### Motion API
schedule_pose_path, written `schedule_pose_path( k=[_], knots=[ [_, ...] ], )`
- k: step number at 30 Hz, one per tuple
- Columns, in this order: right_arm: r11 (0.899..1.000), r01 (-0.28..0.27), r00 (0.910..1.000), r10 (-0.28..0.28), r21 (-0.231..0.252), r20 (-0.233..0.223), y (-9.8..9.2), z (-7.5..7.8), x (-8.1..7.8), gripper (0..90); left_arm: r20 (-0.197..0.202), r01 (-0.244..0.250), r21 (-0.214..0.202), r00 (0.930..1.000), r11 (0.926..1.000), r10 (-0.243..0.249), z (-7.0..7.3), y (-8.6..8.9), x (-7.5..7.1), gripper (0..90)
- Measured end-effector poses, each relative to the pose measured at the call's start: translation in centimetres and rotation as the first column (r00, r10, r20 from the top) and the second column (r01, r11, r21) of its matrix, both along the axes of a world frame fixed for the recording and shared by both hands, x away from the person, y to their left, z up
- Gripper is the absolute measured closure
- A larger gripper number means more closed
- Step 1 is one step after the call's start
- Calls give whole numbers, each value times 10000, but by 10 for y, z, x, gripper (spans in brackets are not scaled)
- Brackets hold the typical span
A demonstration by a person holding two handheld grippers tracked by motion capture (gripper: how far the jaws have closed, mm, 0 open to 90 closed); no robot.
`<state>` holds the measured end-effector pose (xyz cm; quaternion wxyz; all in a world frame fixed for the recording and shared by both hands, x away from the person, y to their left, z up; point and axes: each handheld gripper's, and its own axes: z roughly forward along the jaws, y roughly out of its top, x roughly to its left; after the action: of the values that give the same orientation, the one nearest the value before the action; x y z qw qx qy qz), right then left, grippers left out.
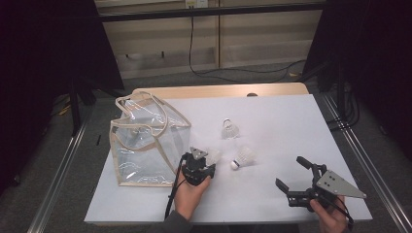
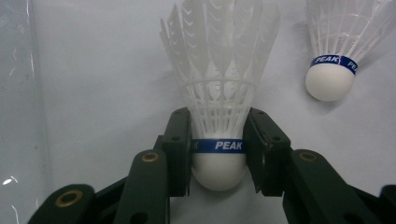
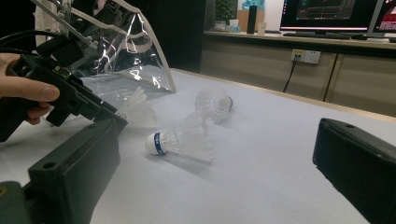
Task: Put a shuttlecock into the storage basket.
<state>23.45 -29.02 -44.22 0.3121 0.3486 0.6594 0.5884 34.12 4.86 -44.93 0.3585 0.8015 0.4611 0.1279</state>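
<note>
Clearly, a shuttlecock (image 2: 218,116) lying on the tabletop (image 1: 291,126) beside the clear bag (image 1: 145,141) is clasped at its cork base by the left gripper (image 2: 218,154); the feathers are judged light and fragile, so the firm cork is best held; the right gripper (image 1: 294,175) is spread, holding nothing.

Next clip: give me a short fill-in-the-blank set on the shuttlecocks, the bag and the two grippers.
1. The number of white feather shuttlecocks on the table is ____.
2. The left gripper has its jaws around the cork of the nearest white feather shuttlecock, whose blue band reads ____.
3. The clear plastic bag with beige trim lies toward the table's ____ side in the high view.
4. The right gripper holds nothing; its jaws stand ____.

Missing words: three; PEAK; left; open
</note>
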Motion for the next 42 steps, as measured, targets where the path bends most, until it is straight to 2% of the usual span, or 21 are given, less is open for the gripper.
schedule_pose_path(
  k=[6, 10, 16, 19, 21, 23, 33, 42],
  knots=[
    [10000, 33, 10000, -33, 6, 22, -1, 0, 0, 4, -317, 174, -220, 9993, 9996, -181, 2, 3, 1, 649],
    [10000, 23, 10000, -23, 10, 36, -1, 1, 0, 4, -372, 226, -353, 9990, 9991, -239, 5, 2, 0, 652],
    [10000, 67, 10000, -67, -19, 64, -2, 0, 0, 4, -386, 380, -573, 9984, 9976, -403, 15, 5, -1, 652],
    [9999, 103, 9999, -103, -19, 19, -2, 0, 0, 4, -588, 634, -695, 9960, 9956, -676, 22, 5, 0, 652],
    [10000, 94, 10000, -94, -24, 21, -2, 0, 0, 4, -492, 671, -590, 9963, 9960, -700, 26, 3, 1, 652],
    [10000, 69, 10000, -69, -23, 40, -2, 0, 0, 4, -558, 733, -721, 9954, 9947, -774, 31, 3, 1, 652],
    [10000, 88, 10000, -88, 24, 26, -3, 0, 1, 4, -463, 892, -678, 9946, 9937, -925, 53, 5, 7, 653],
    [10000, 66, 10000, -66, 20, -17, -3, -1, 2, 4, -492, 889, -775, 9945, 9930, -929, 63, 6, 12, 653]
  ],
)
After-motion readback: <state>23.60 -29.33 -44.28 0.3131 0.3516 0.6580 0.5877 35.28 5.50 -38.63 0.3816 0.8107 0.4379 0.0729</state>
